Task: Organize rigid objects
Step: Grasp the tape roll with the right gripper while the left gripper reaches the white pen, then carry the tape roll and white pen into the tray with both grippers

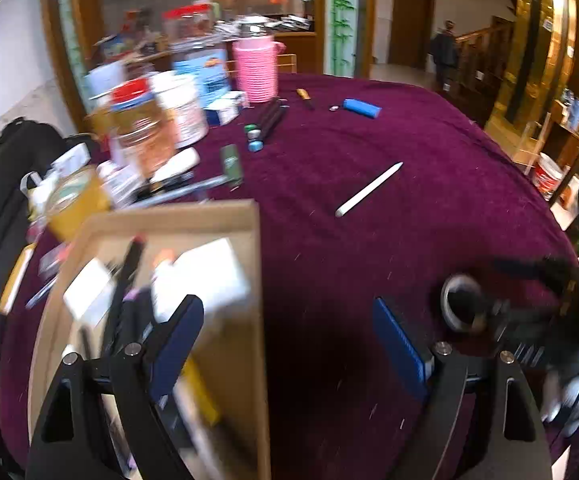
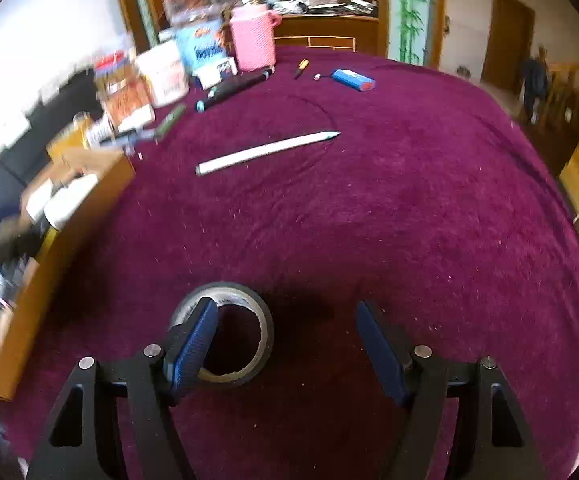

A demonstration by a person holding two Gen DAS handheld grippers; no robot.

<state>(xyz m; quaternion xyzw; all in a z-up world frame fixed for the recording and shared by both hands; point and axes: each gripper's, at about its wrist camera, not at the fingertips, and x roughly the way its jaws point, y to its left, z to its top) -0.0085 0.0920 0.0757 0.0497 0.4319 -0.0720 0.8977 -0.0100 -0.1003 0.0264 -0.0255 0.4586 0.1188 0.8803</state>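
While the roll of tape (image 2: 225,334) lay flat on the purple tablecloth (image 2: 409,220), its hole facing straight up, the right gripper (image 2: 285,344) hung low over it with jaws spread; its left finger pad (image 2: 193,344) sat over the near-left rim of the roll, the other pad well clear on bare cloth, and nothing was pinched. To grip well, I judged that one pad should drop into the hole and the other outside the wall, or the gripper should shift left to straddle the whole ring, before squeezing. Being round, the roll had no long axis to line up with. Farther up the cloth a white pen (image 2: 267,152) lay with its tip toward the upper right. At the left stood the cardboard box (image 1: 225,216), already holding pens and cards, and over its right wall hovered the left gripper (image 1: 289,336), wide open and empty.
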